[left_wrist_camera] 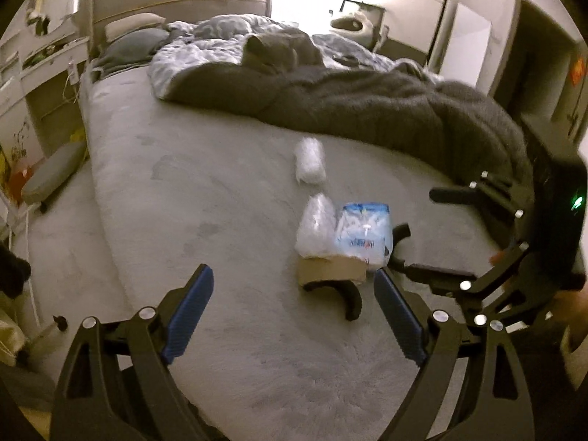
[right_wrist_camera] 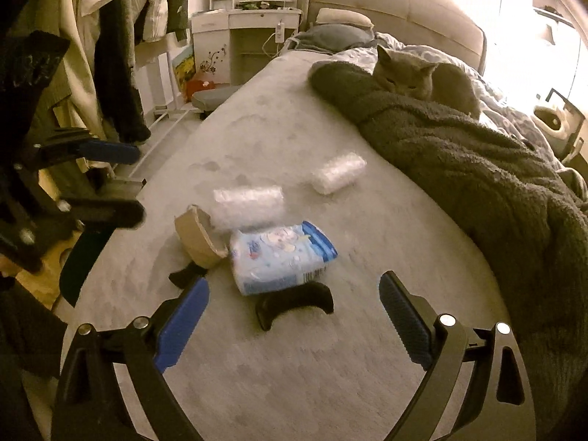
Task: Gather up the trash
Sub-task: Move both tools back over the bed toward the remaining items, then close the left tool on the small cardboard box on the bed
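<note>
Trash lies grouped on the pale plush bedspread (right_wrist_camera: 279, 360): a blue-and-white crinkled plastic packet (right_wrist_camera: 281, 259), a torn brown cardboard piece (right_wrist_camera: 196, 240) touching it, a clear bubble-wrap roll (right_wrist_camera: 250, 202) just behind, and a second bubble-wrap roll (right_wrist_camera: 338, 172) farther off. Two curved black plastic pieces (right_wrist_camera: 296, 303) lie beside the packet. A grey cat (right_wrist_camera: 422, 77) rests on the dark fuzzy blanket (right_wrist_camera: 459, 169). The left gripper (left_wrist_camera: 294, 321) and right gripper (right_wrist_camera: 294, 325) are both spread wide, holding nothing, above the bedspread near the packet.

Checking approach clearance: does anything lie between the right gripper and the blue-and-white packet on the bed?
Yes. A black curved piece lies on the bed directly in front of the blue-and-white packet, between it and the open right gripper.
</note>
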Demonstrator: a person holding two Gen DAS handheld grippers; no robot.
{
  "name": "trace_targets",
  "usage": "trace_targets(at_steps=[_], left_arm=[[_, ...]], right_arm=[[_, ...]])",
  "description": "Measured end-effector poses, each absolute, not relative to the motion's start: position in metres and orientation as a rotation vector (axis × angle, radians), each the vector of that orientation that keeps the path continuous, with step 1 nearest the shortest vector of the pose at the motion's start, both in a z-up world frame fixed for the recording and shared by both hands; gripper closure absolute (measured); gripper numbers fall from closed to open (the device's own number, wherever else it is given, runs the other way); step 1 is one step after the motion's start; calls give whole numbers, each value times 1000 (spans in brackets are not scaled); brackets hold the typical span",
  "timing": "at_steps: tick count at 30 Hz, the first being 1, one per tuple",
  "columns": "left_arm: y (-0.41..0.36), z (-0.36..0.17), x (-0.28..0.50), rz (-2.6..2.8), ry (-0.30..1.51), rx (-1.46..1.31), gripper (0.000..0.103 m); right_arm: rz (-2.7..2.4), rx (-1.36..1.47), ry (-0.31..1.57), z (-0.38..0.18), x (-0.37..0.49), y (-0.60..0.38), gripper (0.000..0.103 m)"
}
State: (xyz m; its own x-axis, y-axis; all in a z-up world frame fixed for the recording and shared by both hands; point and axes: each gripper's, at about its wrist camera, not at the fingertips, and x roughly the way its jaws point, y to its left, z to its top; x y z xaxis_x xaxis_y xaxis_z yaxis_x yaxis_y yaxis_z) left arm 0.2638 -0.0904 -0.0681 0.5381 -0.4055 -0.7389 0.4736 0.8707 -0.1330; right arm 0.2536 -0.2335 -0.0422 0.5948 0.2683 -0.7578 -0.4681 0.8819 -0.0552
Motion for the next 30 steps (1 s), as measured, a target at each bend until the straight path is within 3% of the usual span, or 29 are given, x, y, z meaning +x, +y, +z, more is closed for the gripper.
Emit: trace_targets(at_steps=[7,30], left_arm=[[-113,-76,271,-540,879,113,13],[-147,-108,286,-509,971,193,50]], right_arm=[[443,-263,859,-52,252,-245,8],[433,-238,888,-62,250,-270,8]])
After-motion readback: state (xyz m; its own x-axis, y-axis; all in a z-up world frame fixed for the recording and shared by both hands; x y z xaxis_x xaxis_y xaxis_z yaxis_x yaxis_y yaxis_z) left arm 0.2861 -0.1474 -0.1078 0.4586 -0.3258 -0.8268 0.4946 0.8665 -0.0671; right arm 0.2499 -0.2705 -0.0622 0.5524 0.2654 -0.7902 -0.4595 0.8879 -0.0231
